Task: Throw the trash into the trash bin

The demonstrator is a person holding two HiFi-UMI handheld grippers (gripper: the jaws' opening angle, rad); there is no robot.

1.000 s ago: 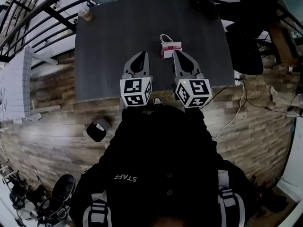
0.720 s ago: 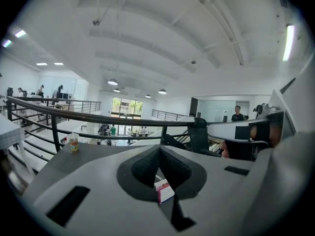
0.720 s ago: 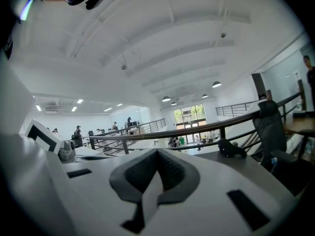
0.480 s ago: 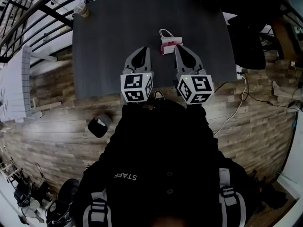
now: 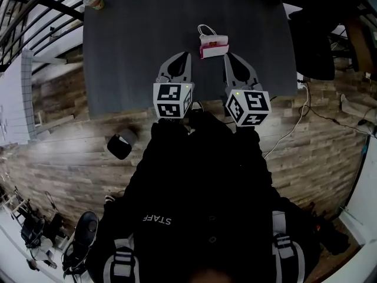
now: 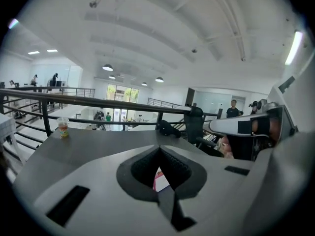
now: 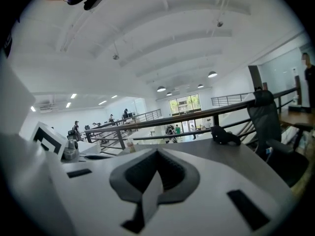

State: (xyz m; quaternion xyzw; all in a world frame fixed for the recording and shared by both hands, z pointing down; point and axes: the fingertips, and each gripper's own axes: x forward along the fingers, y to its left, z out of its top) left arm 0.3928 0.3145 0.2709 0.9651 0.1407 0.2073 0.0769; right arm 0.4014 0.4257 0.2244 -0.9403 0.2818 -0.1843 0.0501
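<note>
Hovering over the near edge of the dark table [image 5: 129,46], the left gripper [image 5: 180,58] and right gripper [image 5: 231,58] each had jaws pressed together, holding nothing. The small pink-and-white bag [image 5: 212,44] lay on the table toward that edge, just ahead of and between the two gripper tips. A cup [image 5: 94,1] stood at the far left corner. The black trash bin [image 5: 121,145] sat on the floor off the near left corner.

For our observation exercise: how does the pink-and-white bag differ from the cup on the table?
The bag sits mid-table; the cup stands at the far left corner. The bag is pink and white with a loop handle; the cup has none. Both rest on the dark table.
</note>
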